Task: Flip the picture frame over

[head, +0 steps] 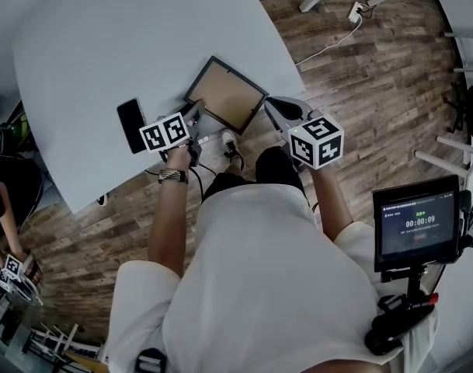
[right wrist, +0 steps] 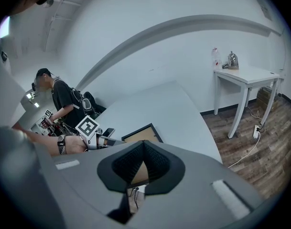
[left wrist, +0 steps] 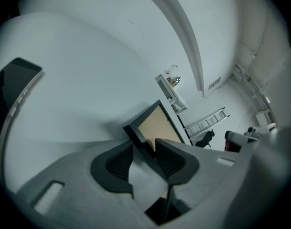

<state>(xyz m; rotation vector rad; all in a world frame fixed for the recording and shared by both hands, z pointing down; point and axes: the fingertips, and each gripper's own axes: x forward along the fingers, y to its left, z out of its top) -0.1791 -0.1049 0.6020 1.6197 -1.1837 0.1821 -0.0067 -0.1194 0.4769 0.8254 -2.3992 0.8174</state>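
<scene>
The picture frame (head: 224, 93), black-rimmed with a brown panel facing up, lies at the near edge of the white table (head: 104, 45). My left gripper (head: 196, 112) is at the frame's left corner. In the left gripper view the frame's black edge (left wrist: 138, 138) runs between the jaws of the left gripper (left wrist: 144, 143); it lies close to the right pad, the left pad stands apart, so the gripper is open. My right gripper (head: 273, 106) is at the frame's right corner. In its own view the right gripper (right wrist: 143, 143) has its tips together, with the frame (right wrist: 144, 131) showing just beyond and below.
A black phone (head: 131, 124) lies on the table left of the left gripper. A screen on a stand (head: 419, 224) is at my right. Another person (right wrist: 59, 99) is at the table's far left. A small white side table (right wrist: 245, 75) and floor cables (head: 337, 37) are to the right.
</scene>
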